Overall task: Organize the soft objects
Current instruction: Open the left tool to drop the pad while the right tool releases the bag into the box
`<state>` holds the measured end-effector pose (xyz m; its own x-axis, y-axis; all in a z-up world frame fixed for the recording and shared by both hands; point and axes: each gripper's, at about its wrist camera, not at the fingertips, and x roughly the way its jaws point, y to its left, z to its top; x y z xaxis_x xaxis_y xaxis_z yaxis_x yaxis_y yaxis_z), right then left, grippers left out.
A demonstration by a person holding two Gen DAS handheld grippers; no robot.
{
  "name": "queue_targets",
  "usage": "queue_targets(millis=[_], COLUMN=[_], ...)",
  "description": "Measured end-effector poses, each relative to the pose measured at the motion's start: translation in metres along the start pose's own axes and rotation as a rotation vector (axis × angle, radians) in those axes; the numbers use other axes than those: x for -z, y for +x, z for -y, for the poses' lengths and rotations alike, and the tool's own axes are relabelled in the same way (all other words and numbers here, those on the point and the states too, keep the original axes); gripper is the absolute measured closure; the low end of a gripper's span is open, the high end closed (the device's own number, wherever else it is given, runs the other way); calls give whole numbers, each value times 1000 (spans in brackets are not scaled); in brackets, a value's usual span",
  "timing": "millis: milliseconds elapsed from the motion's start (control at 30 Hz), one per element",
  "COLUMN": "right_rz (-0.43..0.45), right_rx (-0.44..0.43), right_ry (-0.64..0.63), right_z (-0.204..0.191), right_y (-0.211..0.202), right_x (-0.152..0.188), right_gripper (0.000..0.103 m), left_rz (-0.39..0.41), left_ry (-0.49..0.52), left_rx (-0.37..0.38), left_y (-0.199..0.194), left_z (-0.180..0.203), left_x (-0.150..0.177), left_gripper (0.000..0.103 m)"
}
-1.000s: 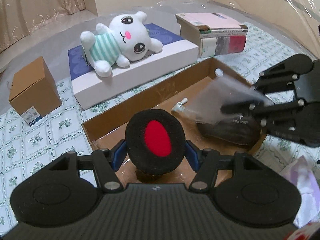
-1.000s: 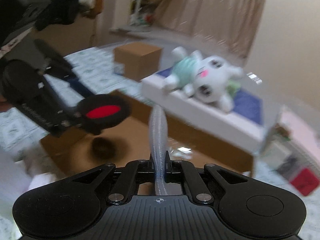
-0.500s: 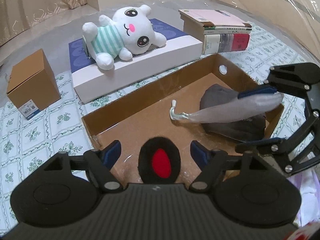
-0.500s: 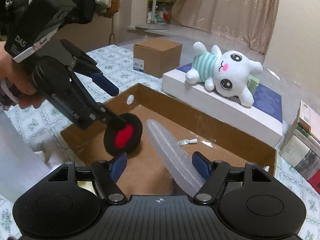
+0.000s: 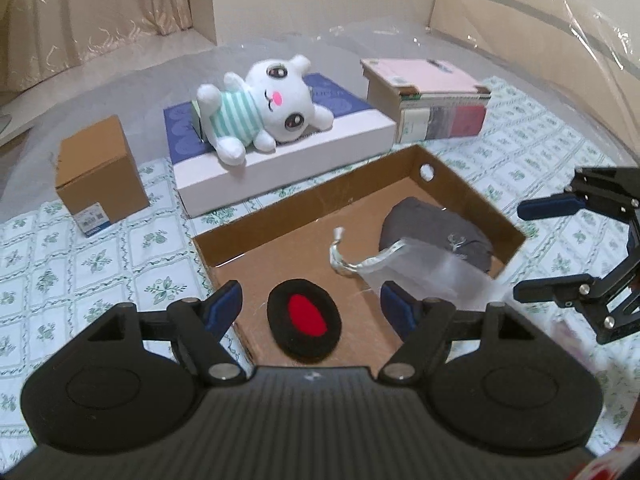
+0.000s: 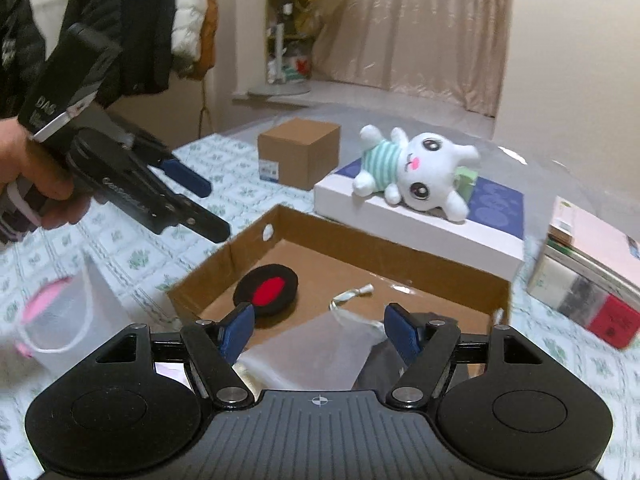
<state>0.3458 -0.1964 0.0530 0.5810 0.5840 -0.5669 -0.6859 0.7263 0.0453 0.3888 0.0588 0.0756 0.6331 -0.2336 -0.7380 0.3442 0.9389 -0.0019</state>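
A black round pad with a red centre lies flat on the floor of the shallow cardboard tray. My left gripper hangs open above it, nothing between its fingers. To the right a translucent drawstring bag rests partly on a dark grey cloth in the tray. My right gripper is open above the bag, apart from it. A white plush bunny in a striped shirt lies on a white and blue box behind the tray.
A small brown carton stands left of the white box. Stacked books sit at the back right. Another mesh bag with something pink lies on the patterned cloth left of the tray. A hand holds the left gripper.
The left gripper let go of the black pad, which now lies in the tray. The right gripper released the translucent bag onto the grey cloth. Both grippers drew up and back.
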Motion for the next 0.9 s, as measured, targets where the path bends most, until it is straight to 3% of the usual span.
queue_targets(millis=[400,667,900], right_rz=[128,201,220], right_rx=[70,112,130], right_ry=[171,268,337], right_z=[-47,-94,-128], right_y=[-113,-172,-203], right_x=[20,59,93], right_gripper=[31,31,31], left_rz=[153,242,280], left_ry=[-42,-69,-133], left_rx=[-7,-45,-83], left_y=[-125,-192,-221], left_z=[47,81,100], left_x=[31,87,146], left_gripper=[29,29,29])
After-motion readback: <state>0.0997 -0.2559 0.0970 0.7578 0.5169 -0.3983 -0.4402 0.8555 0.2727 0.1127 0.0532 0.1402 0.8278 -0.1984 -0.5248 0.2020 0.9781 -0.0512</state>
